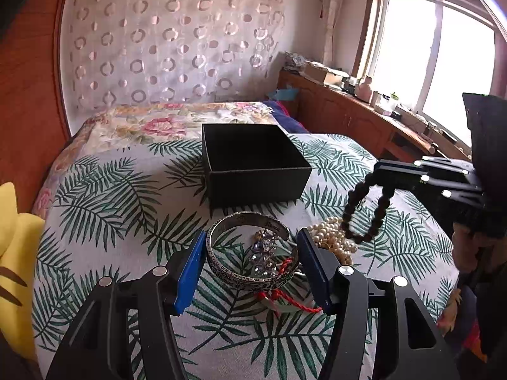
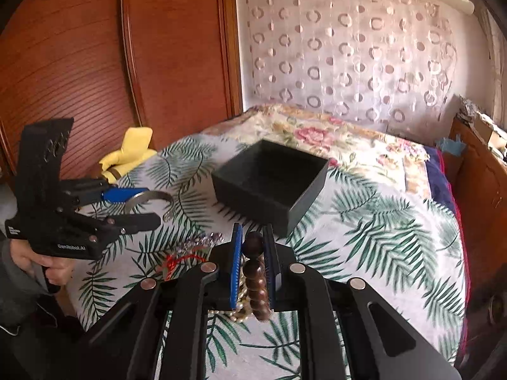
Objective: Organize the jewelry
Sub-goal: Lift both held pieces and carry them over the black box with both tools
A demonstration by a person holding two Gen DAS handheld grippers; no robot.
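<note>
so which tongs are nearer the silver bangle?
Left. The left tongs straddle the silver bangle on the bedspread, a pad at each side. The right tongs hang off to one side, shut on the dark bead bracelet.

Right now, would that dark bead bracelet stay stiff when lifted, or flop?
Probably flop: the dark bead bracelet hangs as a sagging loop from the right claw. Its round, glossy beads may slip or roll. It looks light, dangling from one pinch.
</note>
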